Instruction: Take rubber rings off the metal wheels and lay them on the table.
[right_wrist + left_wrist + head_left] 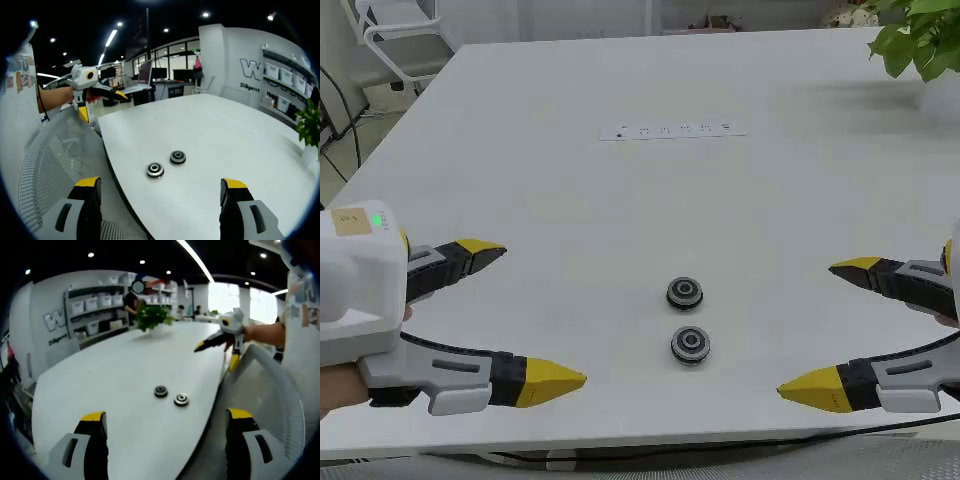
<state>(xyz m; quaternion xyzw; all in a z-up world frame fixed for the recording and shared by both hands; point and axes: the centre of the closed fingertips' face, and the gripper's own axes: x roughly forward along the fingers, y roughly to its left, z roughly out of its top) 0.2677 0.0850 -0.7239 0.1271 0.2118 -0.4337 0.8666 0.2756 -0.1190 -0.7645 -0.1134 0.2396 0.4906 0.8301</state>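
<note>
Two small metal wheels with black rubber rings lie flat on the white table [620, 220], near its front edge. The far wheel [685, 293] [160, 391] [177, 157] and the near wheel [690, 345] [181, 400] [155, 170] sit a short gap apart. My left gripper [545, 313] [166, 416] is open, well left of the wheels, with nothing between its yellow-tipped jaws. On the other side my right gripper [804, 328] [159, 181] stands open too, right of the wheels. Each gripper faces the wheels and the other gripper across them.
A white socket strip [672, 131] is set into the table's middle. A green plant [920, 40] [152, 317] stands at the far right corner. A white chair frame [395, 30] is beyond the far left corner. A grey mesh chair [65, 155] sits by the front edge.
</note>
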